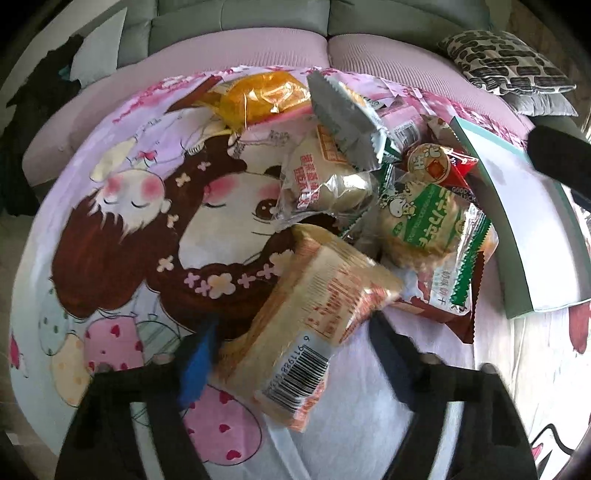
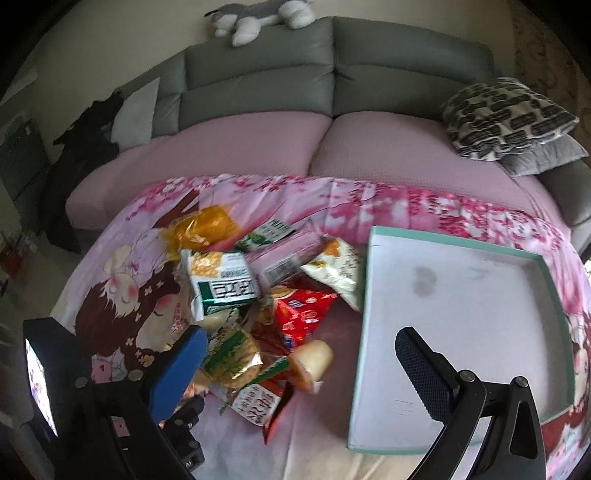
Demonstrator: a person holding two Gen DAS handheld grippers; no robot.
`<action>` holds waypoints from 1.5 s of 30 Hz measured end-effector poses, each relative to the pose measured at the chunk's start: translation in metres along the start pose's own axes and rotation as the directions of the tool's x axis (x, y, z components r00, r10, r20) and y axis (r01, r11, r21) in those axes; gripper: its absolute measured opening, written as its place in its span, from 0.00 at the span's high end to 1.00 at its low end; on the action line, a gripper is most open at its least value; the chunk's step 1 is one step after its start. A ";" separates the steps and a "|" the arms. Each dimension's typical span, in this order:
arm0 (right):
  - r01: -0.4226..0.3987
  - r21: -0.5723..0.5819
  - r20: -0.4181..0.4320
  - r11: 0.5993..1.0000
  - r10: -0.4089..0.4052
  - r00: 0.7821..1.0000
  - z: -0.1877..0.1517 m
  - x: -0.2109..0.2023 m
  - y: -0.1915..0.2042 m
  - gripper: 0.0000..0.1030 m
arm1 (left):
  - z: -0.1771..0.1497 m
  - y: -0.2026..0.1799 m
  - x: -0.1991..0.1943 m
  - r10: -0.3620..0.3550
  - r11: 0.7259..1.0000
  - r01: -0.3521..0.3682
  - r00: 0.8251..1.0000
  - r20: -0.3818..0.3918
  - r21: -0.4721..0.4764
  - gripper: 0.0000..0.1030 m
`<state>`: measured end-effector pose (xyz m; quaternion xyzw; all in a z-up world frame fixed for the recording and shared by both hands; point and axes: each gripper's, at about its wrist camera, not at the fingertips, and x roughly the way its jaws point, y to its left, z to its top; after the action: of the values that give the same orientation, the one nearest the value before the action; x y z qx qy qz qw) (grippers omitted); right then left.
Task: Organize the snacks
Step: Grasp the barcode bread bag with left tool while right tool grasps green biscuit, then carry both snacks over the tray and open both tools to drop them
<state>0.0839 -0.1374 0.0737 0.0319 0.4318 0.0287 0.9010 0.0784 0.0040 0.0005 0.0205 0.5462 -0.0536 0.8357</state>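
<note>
A pile of snack packets (image 1: pixel 369 177) lies on a cartoon-print sheet; it also shows in the right wrist view (image 2: pixel 258 295). My left gripper (image 1: pixel 291 343) is open with its fingers either side of a tan, orange-printed snack packet (image 1: pixel 317 314) with a barcode. I cannot tell if the pads touch it. My right gripper (image 2: pixel 299 343) is open and empty, above the sheet between the pile and a shallow teal-rimmed white box (image 2: pixel 373 295). The box is empty; it also shows at the right of the left wrist view (image 1: pixel 476 177).
The printed sheet (image 1: pixel 122 229) covers a low surface in front of a pink-cushioned grey sofa (image 2: pixel 258 147). A patterned pillow (image 2: pixel 506 118) lies on the sofa at the right. A plush toy (image 2: pixel 258 18) sits on the sofa back.
</note>
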 end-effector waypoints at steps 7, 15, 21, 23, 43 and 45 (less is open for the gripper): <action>-0.027 -0.110 -0.064 0.994 0.020 0.998 -0.007 0.028 0.029 0.12 | -0.003 0.026 0.000 -0.051 0.993 0.055 0.998 0.044 -0.107 0.57; -0.047 -0.225 -0.097 0.973 0.025 0.995 -0.012 0.047 0.060 0.16 | -0.002 0.055 0.002 -0.075 0.976 0.089 0.994 0.077 -0.200 0.57; -0.075 -0.223 -0.107 0.972 0.052 0.993 -0.016 0.050 0.065 0.24 | -0.001 0.065 0.005 -0.086 0.970 0.103 0.993 0.085 -0.221 0.57; -0.089 -0.205 -0.121 0.975 0.065 0.991 -0.018 0.050 0.063 0.26 | 0.000 0.066 0.006 -0.084 0.969 0.102 0.993 0.086 -0.224 0.57; -0.090 -0.209 -0.126 0.974 0.065 0.990 -0.027 0.049 0.061 0.49 | -0.009 0.079 0.000 -0.003 0.957 0.030 0.995 0.095 -0.290 0.59; -0.104 -0.198 -0.119 0.975 0.082 0.990 -0.025 0.045 0.060 0.49 | -0.011 0.081 -0.005 0.018 0.956 0.014 0.994 0.106 -0.292 0.60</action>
<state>0.0905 -0.0736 0.0281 -0.0417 0.4737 0.1166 0.8719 0.0759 0.0856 -0.0010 -0.1057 0.5023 0.0274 0.8578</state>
